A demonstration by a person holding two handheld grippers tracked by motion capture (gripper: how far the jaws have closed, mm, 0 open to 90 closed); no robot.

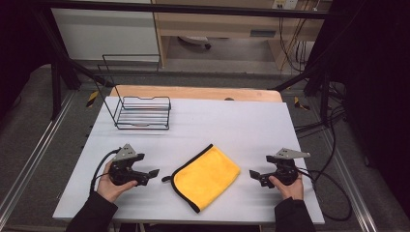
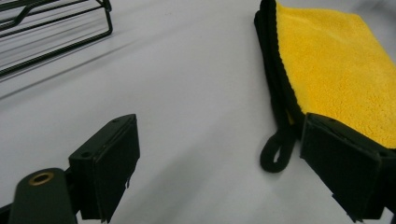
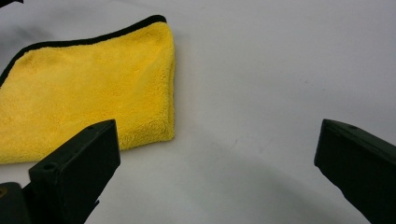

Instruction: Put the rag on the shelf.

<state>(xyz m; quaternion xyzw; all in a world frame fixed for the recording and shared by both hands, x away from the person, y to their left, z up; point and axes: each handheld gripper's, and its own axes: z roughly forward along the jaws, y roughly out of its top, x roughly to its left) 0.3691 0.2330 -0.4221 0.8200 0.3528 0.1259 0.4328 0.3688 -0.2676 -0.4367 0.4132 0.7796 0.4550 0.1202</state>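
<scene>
A folded yellow cloth with black edging lies flat near the table's front middle. Its black hanging loop points toward my left gripper, which rests open on the table just left of the cloth with nothing between its jaws. In the left gripper view the yellow cloth lies ahead of the right jaw. My right gripper stands open a short way to the right of the cloth, apart from it; the right gripper view has the yellow cloth at upper left.
A black wire rack stands at the back left of the white table; its corner is at the upper left of the left gripper view. Cables trail from both grippers. Bare table surface lies between the rack and the cloth.
</scene>
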